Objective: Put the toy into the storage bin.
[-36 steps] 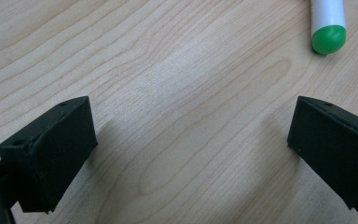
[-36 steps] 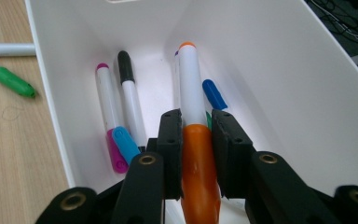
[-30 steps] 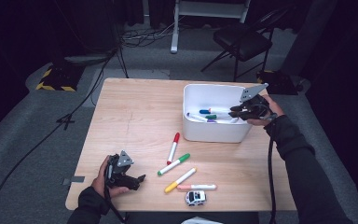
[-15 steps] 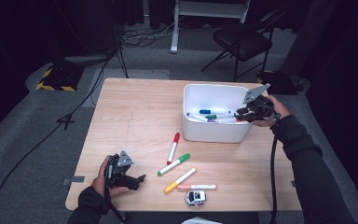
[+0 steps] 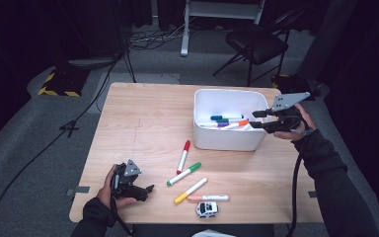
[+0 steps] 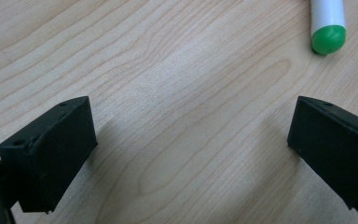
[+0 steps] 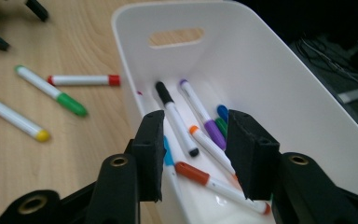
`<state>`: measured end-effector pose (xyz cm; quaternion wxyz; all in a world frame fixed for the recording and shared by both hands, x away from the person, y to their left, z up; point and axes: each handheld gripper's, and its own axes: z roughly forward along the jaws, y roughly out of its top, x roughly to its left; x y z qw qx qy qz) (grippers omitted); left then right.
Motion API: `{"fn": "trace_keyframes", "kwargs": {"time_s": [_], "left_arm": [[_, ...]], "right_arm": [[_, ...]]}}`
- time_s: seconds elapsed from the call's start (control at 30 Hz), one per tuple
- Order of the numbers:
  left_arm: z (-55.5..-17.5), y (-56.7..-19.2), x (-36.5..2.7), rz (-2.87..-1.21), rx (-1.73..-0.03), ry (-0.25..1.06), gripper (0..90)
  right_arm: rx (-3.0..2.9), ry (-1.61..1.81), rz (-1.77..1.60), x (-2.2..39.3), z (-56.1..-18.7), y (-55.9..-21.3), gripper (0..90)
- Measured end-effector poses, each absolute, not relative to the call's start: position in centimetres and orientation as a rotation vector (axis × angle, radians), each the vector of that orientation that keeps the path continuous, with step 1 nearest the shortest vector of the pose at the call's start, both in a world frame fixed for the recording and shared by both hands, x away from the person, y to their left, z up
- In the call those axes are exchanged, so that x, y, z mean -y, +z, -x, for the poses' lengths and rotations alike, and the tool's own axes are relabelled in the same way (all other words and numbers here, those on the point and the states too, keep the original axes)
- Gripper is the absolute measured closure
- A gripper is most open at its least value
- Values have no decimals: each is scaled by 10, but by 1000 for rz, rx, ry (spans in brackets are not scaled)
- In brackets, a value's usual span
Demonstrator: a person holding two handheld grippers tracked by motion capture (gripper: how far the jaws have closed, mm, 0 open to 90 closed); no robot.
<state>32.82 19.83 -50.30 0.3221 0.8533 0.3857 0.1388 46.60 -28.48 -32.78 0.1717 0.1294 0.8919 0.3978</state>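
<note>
Two grippers are in hand. The right gripper (image 5: 257,118) hangs over the near end of the white bin (image 5: 205,140); its jaws have just been opening and stand part-way apart with nothing between them. Below and ahead of them, markers lie in the bin, an orange marker (image 7: 214,182) nearest. The left gripper (image 5: 148,190) rests low on the table (image 5: 143,118), jaws wide and empty, a green marker (image 6: 328,25) ahead to its right.
</note>
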Motion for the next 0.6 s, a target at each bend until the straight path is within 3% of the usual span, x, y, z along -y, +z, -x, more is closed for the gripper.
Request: {"fn": "trace_keyframes", "kwargs": {"time_s": [0.27, 0.6], "left_arm": [[-328, -503, -198, -2241, -1012, 365, 13], [-328, -503, -198, -2241, -1013, 365, 13]], "right_arm": [[-2514, 1315, -196, 271, -418, -336, 559], [-2701, 1316, -108, 241, -377, -417, 584]]}}
